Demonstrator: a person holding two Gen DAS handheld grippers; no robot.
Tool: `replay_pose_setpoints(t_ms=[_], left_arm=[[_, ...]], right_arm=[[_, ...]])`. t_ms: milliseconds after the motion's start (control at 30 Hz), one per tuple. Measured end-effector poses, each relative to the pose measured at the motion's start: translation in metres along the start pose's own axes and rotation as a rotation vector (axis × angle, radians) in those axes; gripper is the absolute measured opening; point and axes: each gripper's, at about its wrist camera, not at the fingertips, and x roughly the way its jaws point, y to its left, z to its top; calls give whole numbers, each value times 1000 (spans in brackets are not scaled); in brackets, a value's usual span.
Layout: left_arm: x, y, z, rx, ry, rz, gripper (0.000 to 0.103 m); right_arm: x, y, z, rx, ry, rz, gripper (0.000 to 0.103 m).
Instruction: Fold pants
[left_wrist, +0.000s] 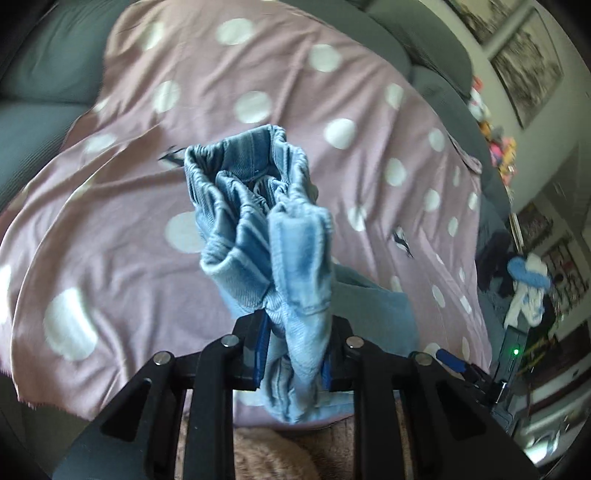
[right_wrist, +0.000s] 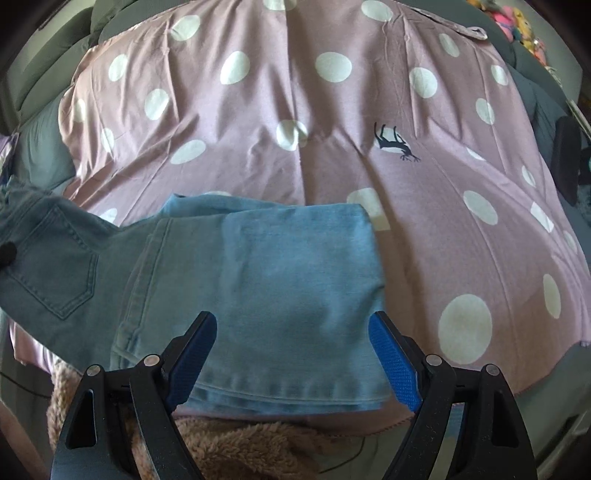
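The polka-dot sheet (right_wrist: 332, 122) carries the pants (right_wrist: 258, 280), long axis from nine to three o'clock. The left hand-held gripper (left_wrist: 295, 354) is clamped on the bunched waistband, lifted toward twelve. The right hand-held gripper (right_wrist: 291, 354) stands wide over the legs, nearer the hem. No containers here.

1. The left wrist view looks forward and down along its hand-held gripper (left_wrist: 295, 354), very close to bunched pants (left_wrist: 266, 229).
2. The right wrist view looks more steeply down, near the flat pants (right_wrist: 266, 280).
3. Both share the dotted sheet (left_wrist: 110, 229) (right_wrist: 461, 240).
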Motion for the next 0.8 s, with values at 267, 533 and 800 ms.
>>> replay_pose_setpoints(t_ms=[267,533,800], left_arm=[[62,-53,-8,169,148,-27,20],[130,-62,-34,205,329,-22,21],[114,-61,-34,185,337,-95,63]], right_arm=[[-5,-24,-3,61,-13,-8,84],[0,-38,-7,101,6,-1,84],[2,-40,-4,111,13,26,84]])
